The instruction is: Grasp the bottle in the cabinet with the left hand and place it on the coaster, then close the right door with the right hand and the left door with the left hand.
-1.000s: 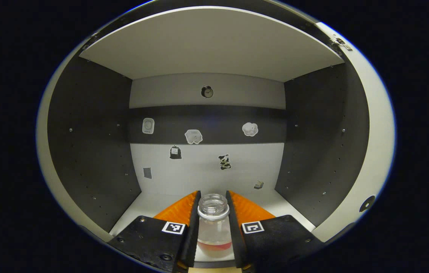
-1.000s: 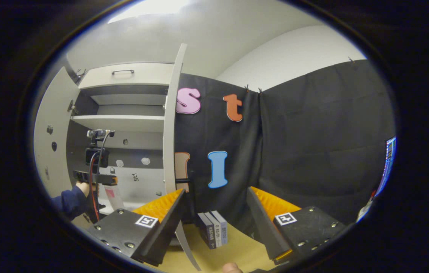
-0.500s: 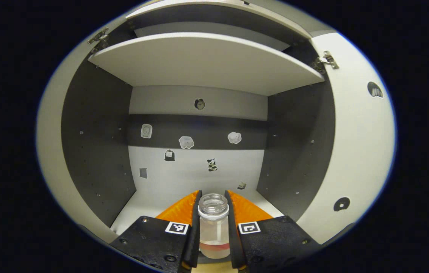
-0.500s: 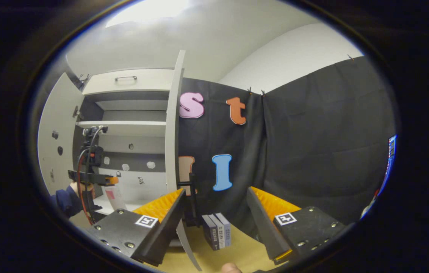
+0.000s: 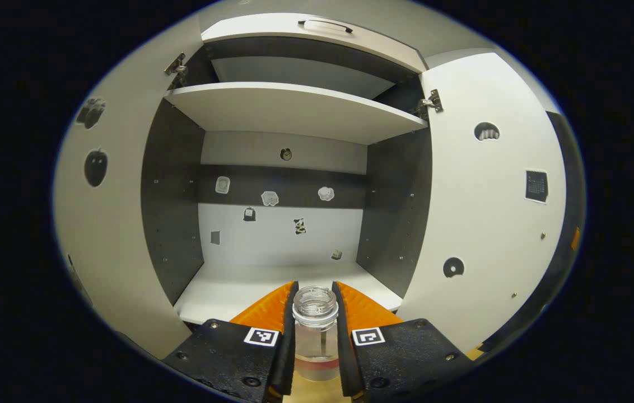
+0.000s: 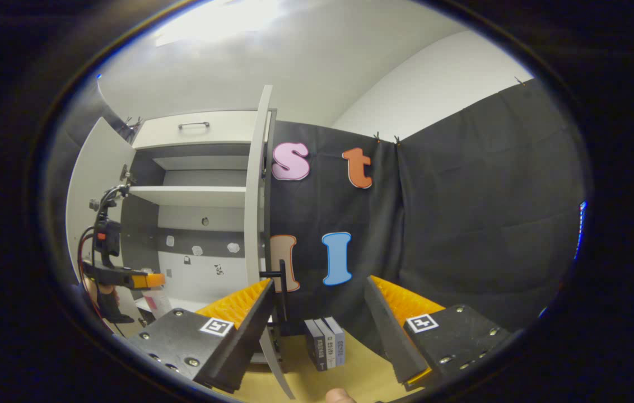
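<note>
A clear glass bottle (image 5: pixel 315 336) with an open mouth and a little liquid at the bottom stands upright between the fingers of my left gripper (image 5: pixel 315 292), which is shut on it. The bottle hangs just in front of the open cabinet's bottom board (image 5: pixel 250 288). The left door (image 5: pixel 104 224) and right door (image 5: pixel 490 212) both stand open. In the right gripper view my right gripper (image 6: pixel 317 313) is open and holds nothing, with the right door's edge (image 6: pixel 252 224) just past its left finger. Far left there, the left gripper (image 6: pixel 124 275) carries the bottle (image 6: pixel 153 302).
A shelf (image 5: pixel 294 109) spans the cabinet above the bottom board, and small stickers dot the back wall. A black handle (image 6: pixel 278 277) sticks out of the right door. Three books (image 6: pixel 327 350) stand on the tan tabletop (image 6: pixel 362 372) beside the cabinet. A fingertip (image 6: pixel 339 396) shows at the bottom.
My left gripper has drawn back out of the cabinet with the bottle in it, so both doors now show. The right gripper has barely shifted.
</note>
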### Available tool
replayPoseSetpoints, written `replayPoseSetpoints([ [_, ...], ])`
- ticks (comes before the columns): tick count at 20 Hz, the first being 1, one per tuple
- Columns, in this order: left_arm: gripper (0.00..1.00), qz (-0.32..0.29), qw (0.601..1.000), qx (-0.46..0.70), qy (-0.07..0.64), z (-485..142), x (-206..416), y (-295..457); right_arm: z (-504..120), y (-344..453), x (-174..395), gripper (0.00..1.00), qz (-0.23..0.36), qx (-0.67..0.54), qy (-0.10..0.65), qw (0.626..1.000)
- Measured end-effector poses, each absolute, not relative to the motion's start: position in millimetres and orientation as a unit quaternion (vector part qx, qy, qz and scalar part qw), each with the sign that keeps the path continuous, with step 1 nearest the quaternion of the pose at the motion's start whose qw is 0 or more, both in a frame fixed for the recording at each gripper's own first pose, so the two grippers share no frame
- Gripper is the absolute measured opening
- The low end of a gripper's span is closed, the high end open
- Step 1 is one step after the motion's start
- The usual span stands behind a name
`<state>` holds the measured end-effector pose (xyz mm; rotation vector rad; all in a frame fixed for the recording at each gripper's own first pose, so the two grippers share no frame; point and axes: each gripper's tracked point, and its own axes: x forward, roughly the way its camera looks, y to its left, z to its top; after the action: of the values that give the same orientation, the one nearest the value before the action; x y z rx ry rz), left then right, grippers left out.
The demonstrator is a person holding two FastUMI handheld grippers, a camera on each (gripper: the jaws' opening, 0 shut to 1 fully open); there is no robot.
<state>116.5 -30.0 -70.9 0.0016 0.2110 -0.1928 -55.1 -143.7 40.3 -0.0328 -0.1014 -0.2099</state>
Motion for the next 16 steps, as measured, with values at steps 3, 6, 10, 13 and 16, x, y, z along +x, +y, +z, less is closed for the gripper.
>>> replayPoseSetpoints([
  [3,0.34,-0.095,0.988,-0.013,0.12,-94,90,-28,45,-144,-49,0.96,-0.087,-0.014,-0.053,0.995],
  [6,0.34,-0.094,0.987,-0.031,0.131,-120,66,-27,50,-148,-44,0.96,-0.071,-0.015,-0.058,0.996],
  [10,0.34,-0.08,0.987,-0.02,0.138,-159,36,-21,53,-148,-36,0.96,-0.05,-0.019,-0.061,0.997],
  [13,0.34,-0.069,0.987,-0.011,0.145,-191,12,-18,54,-146,-32,0.96,-0.037,-0.023,-0.067,0.997],
  [16,0.34,-0.062,0.986,-0.014,0.155,-223,-11,-18,58,-146,-28,0.96,-0.03,-0.028,-0.075,0.996],
])
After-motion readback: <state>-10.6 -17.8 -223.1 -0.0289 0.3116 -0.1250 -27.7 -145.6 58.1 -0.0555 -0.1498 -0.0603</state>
